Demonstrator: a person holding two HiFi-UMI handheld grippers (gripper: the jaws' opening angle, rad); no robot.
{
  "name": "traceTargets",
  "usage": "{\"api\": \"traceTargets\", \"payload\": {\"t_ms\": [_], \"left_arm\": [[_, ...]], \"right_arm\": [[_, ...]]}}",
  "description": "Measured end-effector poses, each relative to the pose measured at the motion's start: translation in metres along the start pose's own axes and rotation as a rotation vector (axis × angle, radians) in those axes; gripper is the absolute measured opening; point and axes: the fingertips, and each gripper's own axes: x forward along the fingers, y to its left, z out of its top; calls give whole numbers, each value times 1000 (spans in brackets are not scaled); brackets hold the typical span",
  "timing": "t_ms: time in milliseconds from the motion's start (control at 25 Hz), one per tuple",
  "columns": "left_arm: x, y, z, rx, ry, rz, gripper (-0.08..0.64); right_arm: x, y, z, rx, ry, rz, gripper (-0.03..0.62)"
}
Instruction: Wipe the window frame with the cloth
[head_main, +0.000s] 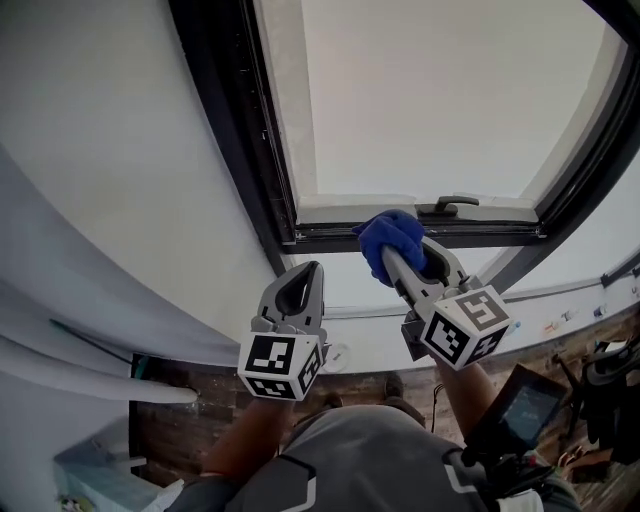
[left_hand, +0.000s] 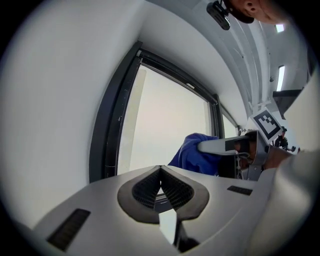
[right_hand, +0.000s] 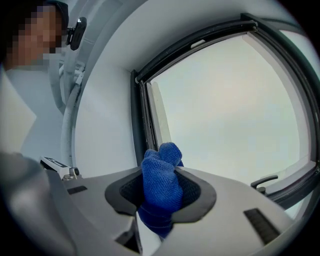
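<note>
Blue cloth (head_main: 392, 236) clamped in right gripper (head_main: 398, 264) at window frame (head_main: 330, 238); left gripper (head_main: 308, 272) pinched together, empty

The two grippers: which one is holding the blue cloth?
The right gripper: the blue cloth is clamped between its jaws. The left gripper is shut and holds nothing.

Grey left claw (head_main: 308, 272) and right claw (head_main: 392, 258), black ribbed pads (left_hand: 146, 189), black-and-white marker cubes (head_main: 282, 365), grey shirt (head_main: 360, 460).

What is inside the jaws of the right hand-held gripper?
A bunched blue microfibre cloth, clamped in the right hand-held gripper. Its top pokes out beyond the jaw tips. The part deeper between the jaws is covered and cannot be seen.
</note>
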Motion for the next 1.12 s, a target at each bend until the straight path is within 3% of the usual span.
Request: {"api": "traceTargets", "payload": {"t_ms": [440,640,800,1120], "left_arm": [[44,19,3,11,20,256,9],[60,36,4,22,27,367,9],[76,48,-3,25,39,388,9],[105,83,-40,71,105,328,9]], "right_arm": [[82,-27,1,19,67,275,132],[115,-43,-7,22,112,324,132],[147,-46,-25,44,143,339,132],[220,-41,-86,-47,244,280,132]]}}
